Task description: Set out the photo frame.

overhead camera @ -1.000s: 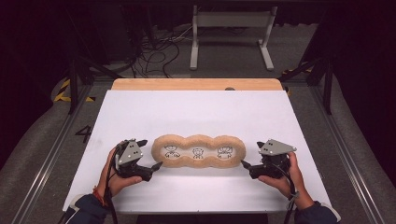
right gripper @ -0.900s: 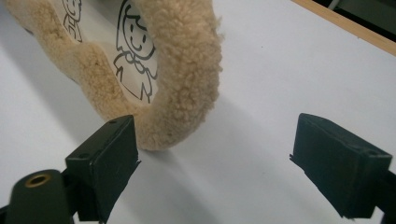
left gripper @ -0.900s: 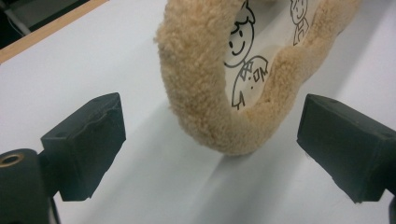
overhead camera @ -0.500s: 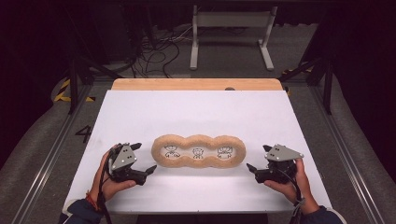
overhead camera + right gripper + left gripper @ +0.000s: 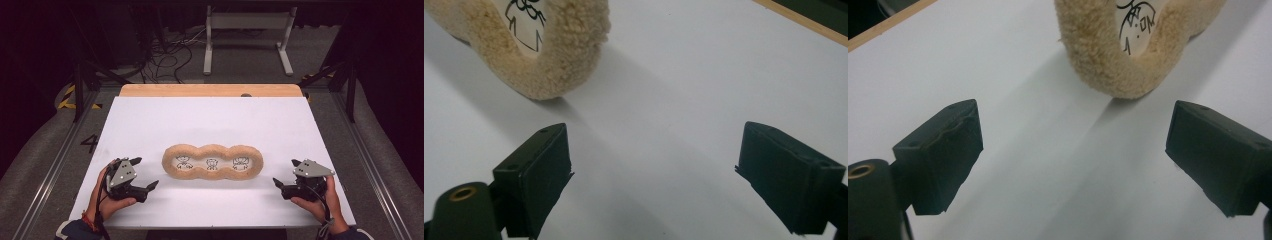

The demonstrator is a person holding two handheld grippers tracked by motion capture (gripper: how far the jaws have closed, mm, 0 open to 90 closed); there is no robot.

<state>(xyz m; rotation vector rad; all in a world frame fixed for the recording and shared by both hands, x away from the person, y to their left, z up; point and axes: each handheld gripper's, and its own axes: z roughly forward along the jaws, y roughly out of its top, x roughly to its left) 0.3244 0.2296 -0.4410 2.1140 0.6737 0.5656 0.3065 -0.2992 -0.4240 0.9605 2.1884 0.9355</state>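
Observation:
A tan fuzzy three-lobed frame [image 5: 212, 162] lies flat in the middle of the white table top [image 5: 210, 120]. Each of its three openings holds a small black line drawing. My left gripper [image 5: 145, 173] stands open on the table a short way left of the frame, pointing at it. The right gripper [image 5: 285, 172] mirrors it on the other side, also open. In the left gripper view the jaws [image 5: 1073, 165] are wide apart over bare table, with the frame's end [image 5: 1098, 55] ahead. The right gripper view has open jaws [image 5: 654, 170] and the frame's other end [image 5: 564, 60] ahead.
A wooden strip [image 5: 210, 90] runs along the table's far edge. Beyond it on the floor are a white metal stand [image 5: 247, 30] and loose cables [image 5: 165, 55]. Metal rails flank the table, and a "4" [image 5: 90, 144] is marked at the left.
Both grippers have drawn back from the ends of the fuzzy frame, outward and toward the near edge. The frame has not moved.

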